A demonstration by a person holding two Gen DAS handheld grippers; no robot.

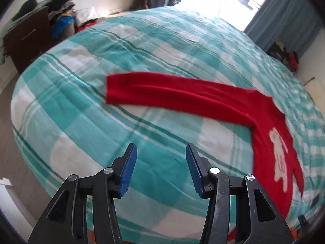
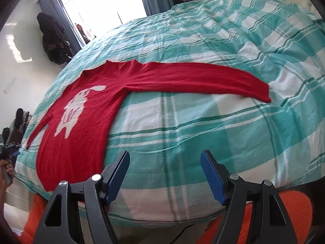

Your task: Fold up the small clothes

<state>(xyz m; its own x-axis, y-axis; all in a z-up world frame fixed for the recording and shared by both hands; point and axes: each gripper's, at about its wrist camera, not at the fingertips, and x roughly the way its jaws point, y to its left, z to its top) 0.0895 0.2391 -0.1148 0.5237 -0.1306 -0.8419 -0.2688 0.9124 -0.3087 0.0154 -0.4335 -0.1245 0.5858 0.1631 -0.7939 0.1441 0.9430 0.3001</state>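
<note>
Here, a red sweater (image 2: 85, 122) is lying flat on the bed (image 2: 203, 122), face up, its white figure (image 2: 73, 109) showing on the chest. The bed's cover is a teal and white plaid. In the right wrist view the body is lying at the left, hem toward the near edge, and one sleeve (image 2: 203, 77) is stretching out straight to the right across the plaid. The other sleeve is running down toward the left edge, thin at this angle.

The left gripper (image 1: 161, 169) is hovering over bare cover on the near side of the bed, its blue fingers (image 1: 128, 170) standing apart with nothing between them. The sleeve (image 1: 162, 93) is lying farther off, not touching them. The right gripper (image 2: 165, 177) is hanging over the near edge just right of the hem, fingers (image 2: 212, 178) wide and gripping nothing; the left finger is just beside the hem, though contact cannot be judged.

A hand (image 2: 5, 174) is showing at the far left edge of the right wrist view. Something orange and fuzzy (image 2: 294, 207) is sitting below the near bed edge. A dark dresser (image 1: 26, 42) piled with clothes is standing at the far left; a bright window (image 2: 101, 2) with blue curtains is glaring beyond the bed.
</note>
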